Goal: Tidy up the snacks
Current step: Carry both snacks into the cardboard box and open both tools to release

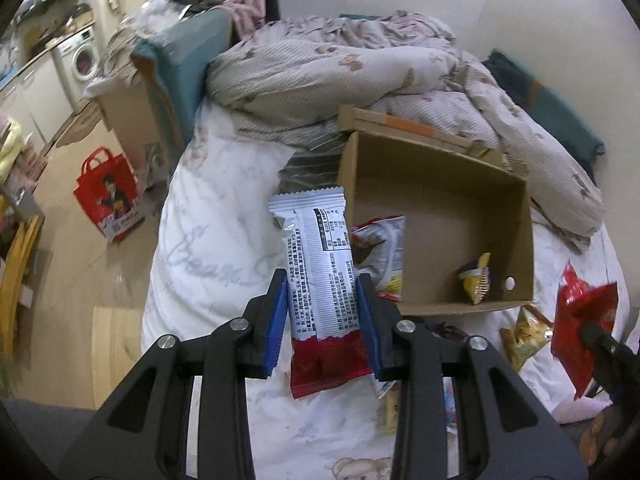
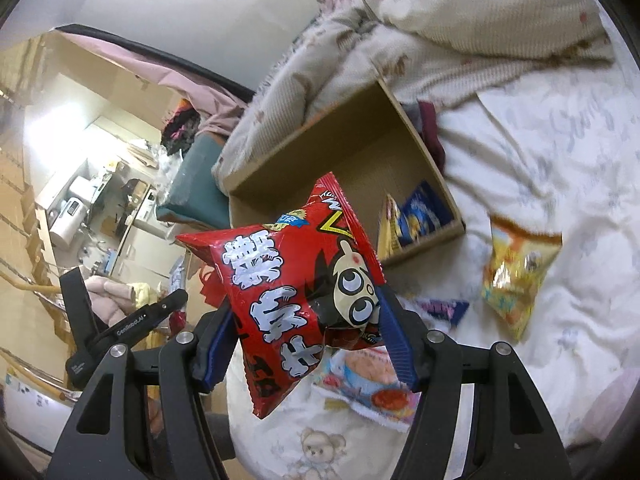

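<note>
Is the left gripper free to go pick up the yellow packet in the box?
Probably not yet: the left gripper is shut on a white bar. The box is open-topped, the yellow packet uncovered.

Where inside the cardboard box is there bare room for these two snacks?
The cardboard box has bare floor in its middle, between the white packet at one wall and the yellow packet in the near corner. The bed in front is crowded with loose packets.

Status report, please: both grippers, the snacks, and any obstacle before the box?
Left gripper shut on white-and-red bar. Right gripper shut on red snack bag. Cardboard box open on bed, few snacks inside. Nothing blocks it.
</note>
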Motion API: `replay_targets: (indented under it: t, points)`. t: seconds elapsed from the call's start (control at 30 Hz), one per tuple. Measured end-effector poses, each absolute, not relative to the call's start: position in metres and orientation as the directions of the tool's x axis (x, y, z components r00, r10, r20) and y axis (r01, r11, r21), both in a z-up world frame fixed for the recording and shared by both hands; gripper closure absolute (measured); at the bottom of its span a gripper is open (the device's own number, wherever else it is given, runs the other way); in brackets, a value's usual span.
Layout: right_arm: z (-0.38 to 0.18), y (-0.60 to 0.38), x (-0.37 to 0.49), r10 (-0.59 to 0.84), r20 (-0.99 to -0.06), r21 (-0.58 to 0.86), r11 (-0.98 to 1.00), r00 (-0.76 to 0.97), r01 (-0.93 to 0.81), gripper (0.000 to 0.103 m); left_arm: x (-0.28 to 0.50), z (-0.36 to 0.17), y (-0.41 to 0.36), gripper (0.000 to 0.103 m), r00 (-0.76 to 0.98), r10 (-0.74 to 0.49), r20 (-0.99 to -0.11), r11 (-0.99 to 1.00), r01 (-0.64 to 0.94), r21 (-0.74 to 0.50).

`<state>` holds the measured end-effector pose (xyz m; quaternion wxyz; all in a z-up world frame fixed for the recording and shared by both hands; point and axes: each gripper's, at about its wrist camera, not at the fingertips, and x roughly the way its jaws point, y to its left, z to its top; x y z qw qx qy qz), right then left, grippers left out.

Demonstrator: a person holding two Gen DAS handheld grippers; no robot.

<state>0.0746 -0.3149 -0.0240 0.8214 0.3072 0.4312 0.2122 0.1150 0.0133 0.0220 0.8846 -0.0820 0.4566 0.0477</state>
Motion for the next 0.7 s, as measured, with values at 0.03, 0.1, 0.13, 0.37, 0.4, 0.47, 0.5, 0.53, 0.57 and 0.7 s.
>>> replay_targets:
  t: [0.03,0.1,0.13,0.37,0.4,0.47,0.5,0.53,0.57,0.7]
  points:
    - [-0.021,-0.314,0.077,0.606,-0.582,0.677,0.731,0.543,-0.090,0.036,0.119,0.024,0.013,0.074,0.580,0.009,-0.815,0.984,-0.150,-0.096]
    - [-0.015,-0.315,0.083,0.577,-0.593,0.645,0.758,0.562,-0.097,0.036,0.123,0.024,0.010,0.074,0.579,0.004,-0.815,0.987,-0.135,-0.091]
    - [-0.012,-0.317,0.087,0.557,-0.600,0.628,0.773,0.575,-0.094,0.036,0.126,0.026,0.006,0.074,0.580,0.004,-0.815,0.988,-0.126,-0.085]
    - [-0.003,-0.330,0.111,0.534,-0.573,0.635,0.769,0.622,-0.076,0.036,0.144,0.031,-0.014,0.074,0.602,-0.014,-0.798,0.996,-0.063,-0.065]
    - [-0.004,-0.331,0.115,0.534,-0.573,0.636,0.768,0.622,-0.073,0.036,0.147,0.030,-0.016,0.074,0.603,-0.018,-0.798,0.997,-0.054,-0.063]
    - [-0.006,-0.329,0.124,0.534,-0.578,0.635,0.769,0.617,-0.071,0.036,0.155,0.027,-0.022,0.074,0.601,-0.030,-0.799,0.998,-0.031,-0.061]
    - [-0.007,-0.327,0.128,0.533,-0.582,0.631,0.772,0.614,-0.072,0.036,0.159,0.025,-0.026,0.074,0.600,-0.036,-0.799,0.998,-0.018,-0.059]
    - [-0.008,-0.325,0.133,0.532,-0.586,0.627,0.775,0.611,-0.073,0.036,0.162,0.024,-0.028,0.074,0.599,-0.042,-0.799,0.998,-0.009,-0.060]
    - [-0.010,-0.321,0.138,0.530,-0.595,0.620,0.781,0.604,-0.075,0.036,0.166,0.022,-0.031,0.073,0.599,-0.048,-0.800,0.998,0.001,-0.060]
    - [-0.017,-0.306,0.154,0.519,-0.629,0.583,0.808,0.579,-0.091,0.036,0.180,0.010,-0.042,0.073,0.591,-0.079,-0.803,0.997,0.042,-0.068]
